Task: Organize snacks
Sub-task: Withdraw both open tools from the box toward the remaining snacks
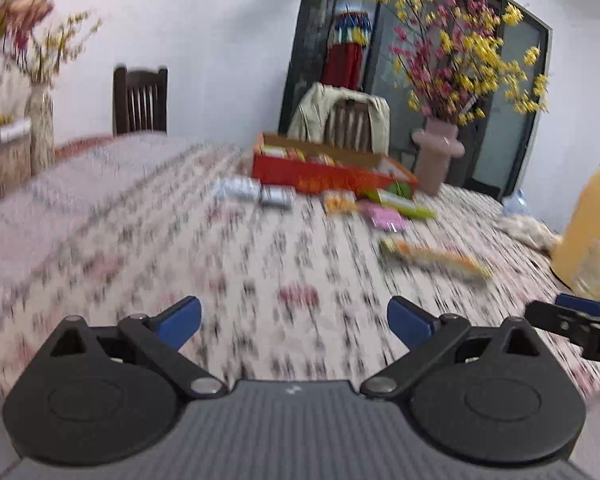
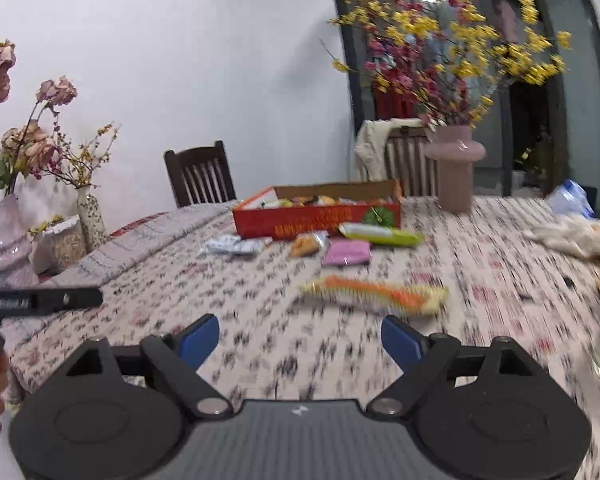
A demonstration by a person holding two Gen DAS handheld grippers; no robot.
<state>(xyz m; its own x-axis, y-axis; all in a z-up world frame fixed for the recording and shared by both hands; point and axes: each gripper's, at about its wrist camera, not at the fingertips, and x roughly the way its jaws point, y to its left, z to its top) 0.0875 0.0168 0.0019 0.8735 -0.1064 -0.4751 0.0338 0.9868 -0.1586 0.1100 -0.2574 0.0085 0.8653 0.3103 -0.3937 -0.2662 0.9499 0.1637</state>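
A red open snack box (image 1: 324, 176) (image 2: 320, 220) with several packets inside stands at the far middle of the table. Loose snacks lie in front of it: white packets (image 1: 256, 192) (image 2: 232, 246), a small orange packet (image 1: 340, 202) (image 2: 308, 243), a pink packet (image 1: 386, 218) (image 2: 347, 252), a long green-white packet (image 1: 404, 202) (image 2: 380, 234) and a long orange-yellow packet (image 1: 436, 258) (image 2: 374, 294) nearest. My left gripper (image 1: 294, 320) is open and empty over the tablecloth. My right gripper (image 2: 300, 340) is open and empty, just short of the orange-yellow packet. Both views are motion-blurred.
The floral tablecloth (image 1: 180, 240) (image 2: 220, 300) covers the table. A pink vase of flowers (image 1: 436, 156) (image 2: 454, 168) stands right of the box. More vases (image 2: 88, 216) stand far left. A yellow container (image 1: 592, 232) and white bags (image 2: 572, 232) are at the right. Chairs (image 1: 140, 100) stand behind.
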